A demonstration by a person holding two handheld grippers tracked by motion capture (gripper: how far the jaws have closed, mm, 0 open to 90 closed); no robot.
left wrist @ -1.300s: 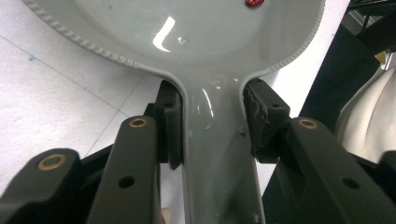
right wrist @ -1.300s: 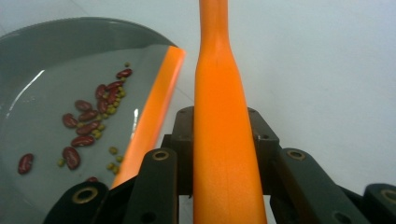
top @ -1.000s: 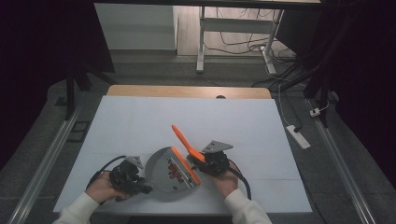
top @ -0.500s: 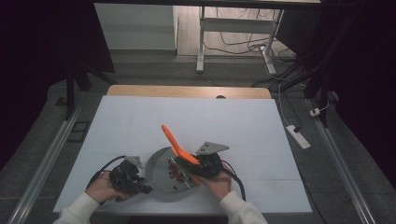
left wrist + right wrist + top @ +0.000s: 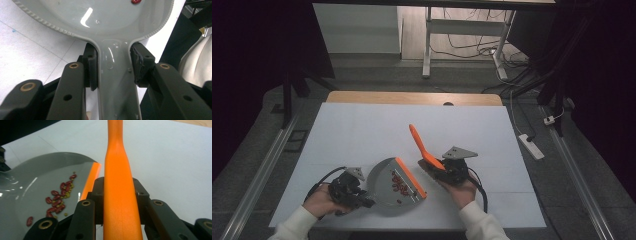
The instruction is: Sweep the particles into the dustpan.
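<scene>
High view: the grey dustpan [image 5: 387, 187] lies flat on the white bench [image 5: 362, 130] near its front edge, with its orange lip [image 5: 410, 177] turned toward the right gripper [image 5: 447, 172]. A small heap of red beans [image 5: 399, 184] sits inside the pan just behind that lip.

Left gripper view: the left gripper [image 5: 113, 67] has its jaws clenched on the dustpan's handle, one pad pressed against each side of the neck where the handle joins the pan.

Right gripper view: the right gripper [image 5: 117, 192] has its jaws clamped on the orange brush handle [image 5: 118, 182], which runs straight up between them. The dustpan [image 5: 42, 187] lies to the left, with red beans [image 5: 58, 200] and a few small yellow grains scattered on its floor.

In the high view the brush handle [image 5: 419, 142] slants up and away from the person, just beside the dustpan's lip.
</scene>
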